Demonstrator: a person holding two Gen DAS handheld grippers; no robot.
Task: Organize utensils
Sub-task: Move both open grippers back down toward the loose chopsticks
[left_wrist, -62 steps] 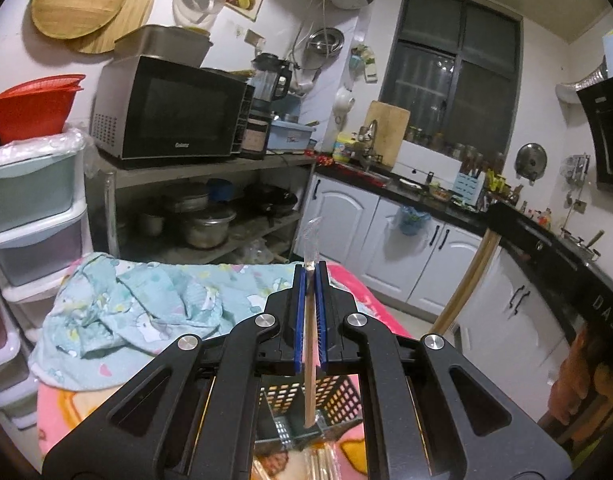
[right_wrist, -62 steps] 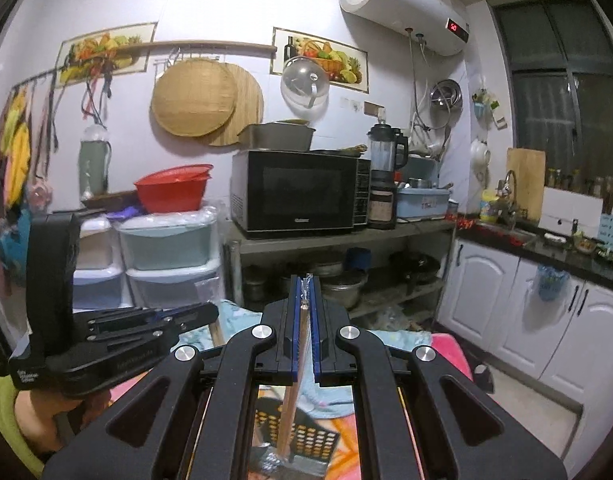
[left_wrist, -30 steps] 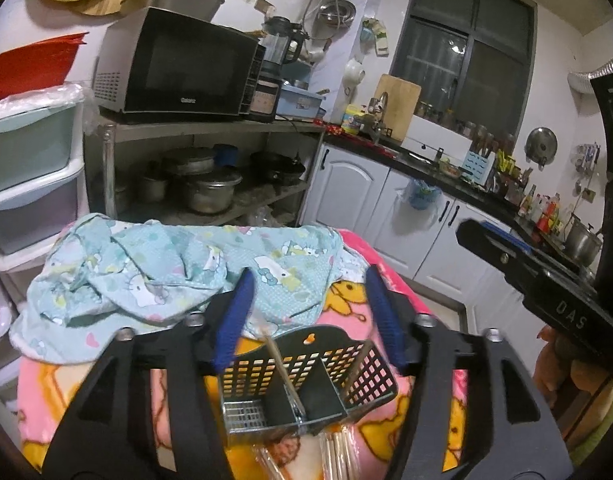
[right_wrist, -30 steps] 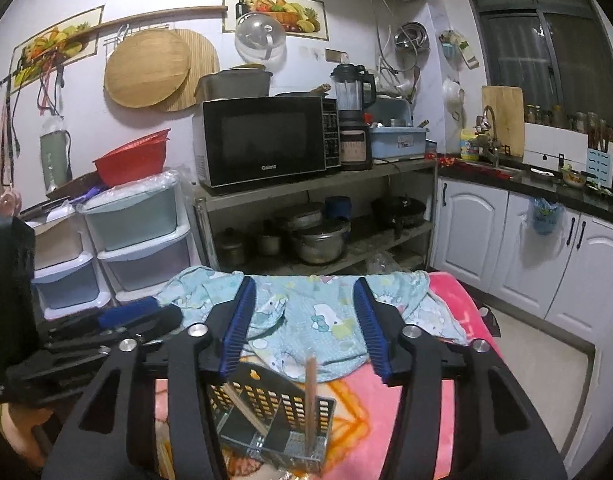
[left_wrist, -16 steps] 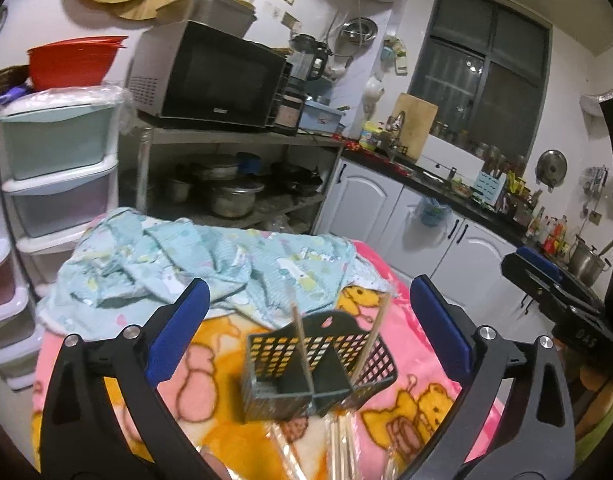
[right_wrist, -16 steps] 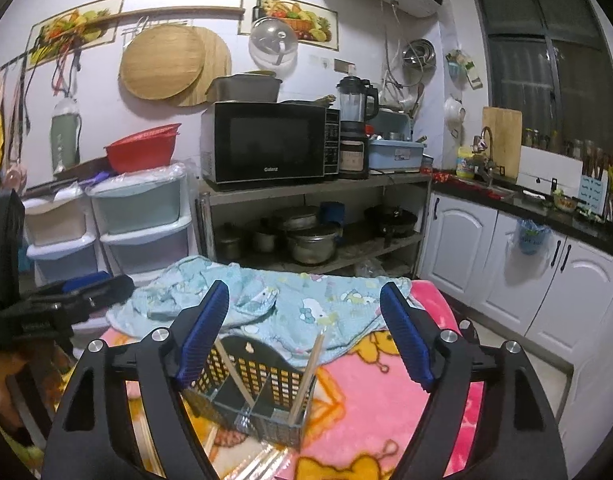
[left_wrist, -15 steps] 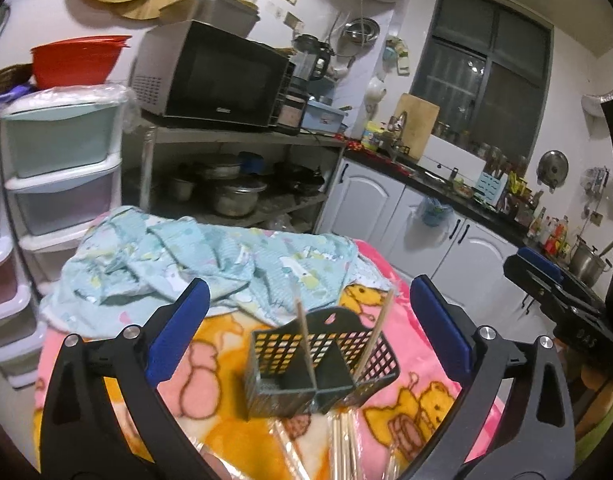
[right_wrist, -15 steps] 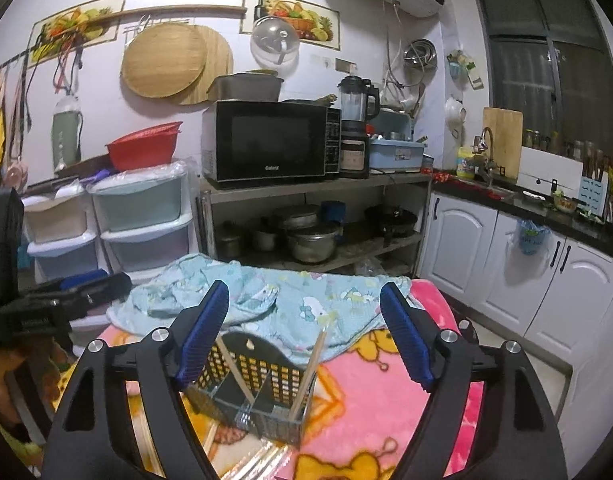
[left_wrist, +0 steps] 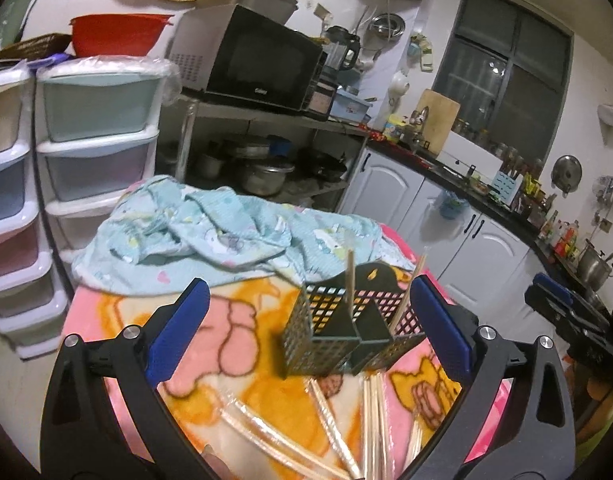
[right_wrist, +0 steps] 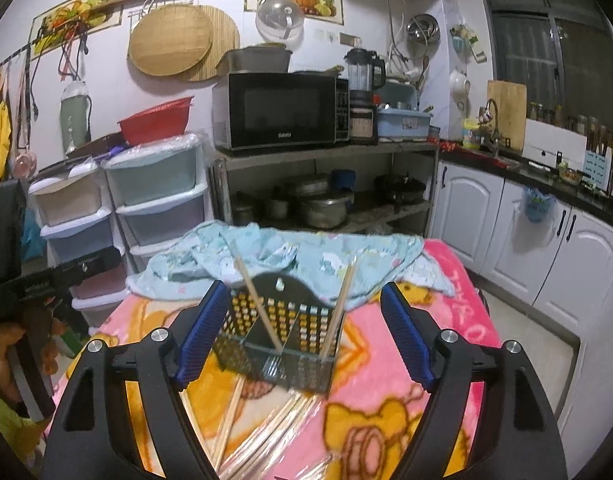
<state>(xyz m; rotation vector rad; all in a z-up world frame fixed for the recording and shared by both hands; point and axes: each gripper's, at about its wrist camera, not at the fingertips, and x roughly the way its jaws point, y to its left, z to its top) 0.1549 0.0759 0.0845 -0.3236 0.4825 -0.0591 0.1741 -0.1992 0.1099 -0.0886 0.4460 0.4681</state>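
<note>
The left gripper (left_wrist: 306, 340) has its blue-padded fingers (left_wrist: 177, 326) spread wide and holds nothing; the right gripper (right_wrist: 304, 334) is likewise spread wide and empty. Between each pair of fingers stands the dark mesh utensil caddy (right_wrist: 280, 340) on the pink cartoon blanket (right_wrist: 446, 300) that covers the desk. One wrapped pair of chopsticks (right_wrist: 257, 308) leans in the caddy's left compartment and another (right_wrist: 338, 316) in its right. More wrapped chopsticks (left_wrist: 346, 428) lie loose on the blanket just in front of the caddy. A crumpled light-blue cloth (left_wrist: 194, 232) lies behind it. Beyond are stacked plastic drawers (right_wrist: 158, 208) and a microwave (right_wrist: 280, 110) on a metal shelf.
</note>
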